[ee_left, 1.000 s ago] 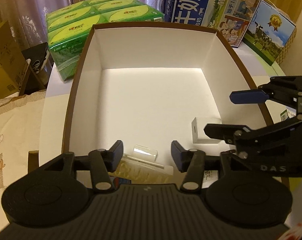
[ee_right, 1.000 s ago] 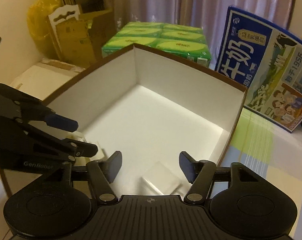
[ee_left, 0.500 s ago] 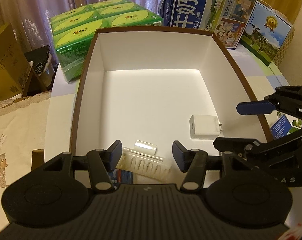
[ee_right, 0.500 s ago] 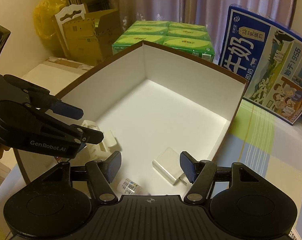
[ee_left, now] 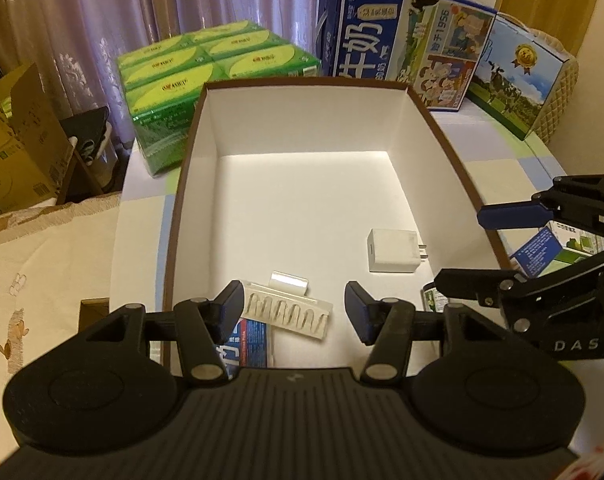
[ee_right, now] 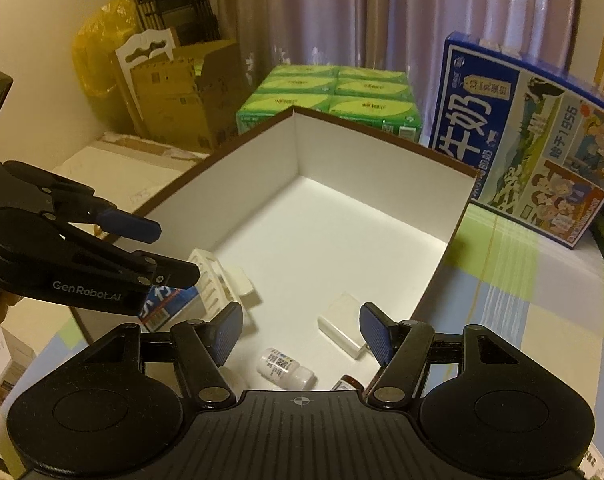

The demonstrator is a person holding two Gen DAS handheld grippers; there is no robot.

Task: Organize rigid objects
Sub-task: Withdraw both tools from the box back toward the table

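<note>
Both the left gripper (ee_left: 294, 306) and right gripper (ee_right: 300, 332) are being held released, empty, above the brown-rimmed white cardboard box (ee_left: 302, 85); another loose item is probably being sought next.

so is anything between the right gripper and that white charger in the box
Nothing visible. The right gripper hangs open above the white charger, which lies bare on the box floor. The small bottle lies beside it, apart.
</note>
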